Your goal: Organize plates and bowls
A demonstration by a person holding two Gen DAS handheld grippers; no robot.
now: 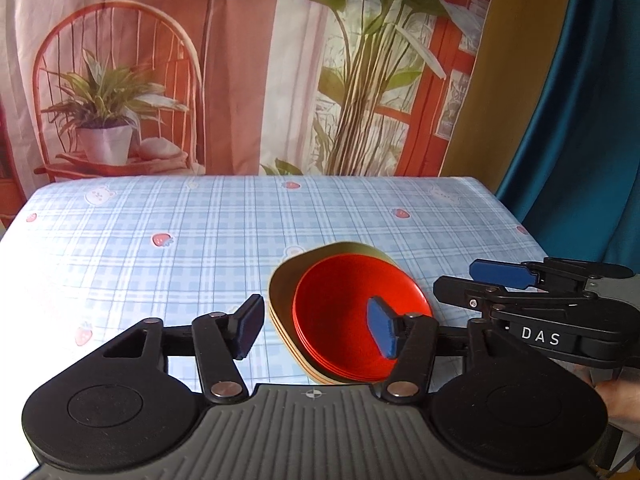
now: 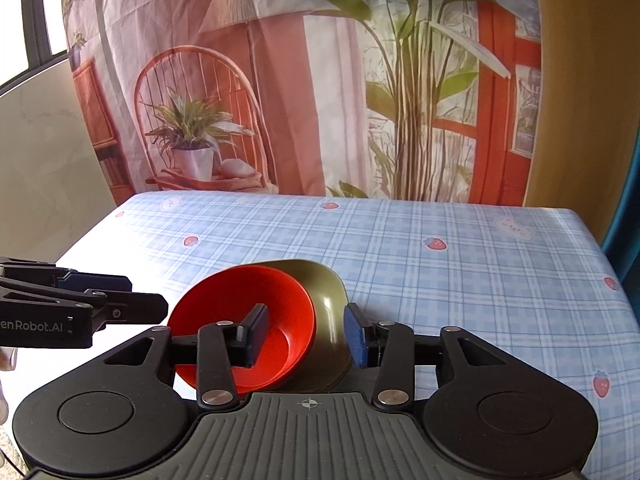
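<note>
From my left wrist camera, I see the left gripper [image 1: 316,326] with its fingers spread wide, nothing between them. Its right blue pad [image 1: 382,330] hangs over the stack of red plates [image 1: 340,312], which is nested in the olive bowls [image 1: 280,280]; whether the pad touches the red surface I cannot tell. The stack sits on the blue checked tablecloth [image 1: 180,240] printed with strawberries and bears, near the table's front edge. At the right edge the right gripper [image 1: 480,284] comes in sideways; white letters on its body read "DAS". Its fingers look nearly together from this angle, but I cannot tell their state here.

From my right wrist camera, the right gripper [image 2: 306,334] stands open, straddling the stack: the dark left pad [image 2: 256,334] is over the red plates [image 2: 240,312], the blue right pad [image 2: 357,336] just outside the olive bowls [image 2: 326,300]. Nothing is clamped. The left gripper [image 2: 132,292] enters from the left edge, labelled "enRobot.AI", the first letters cut off. The printed backdrop [image 2: 280,80] of a chair and plants hangs behind.
</note>
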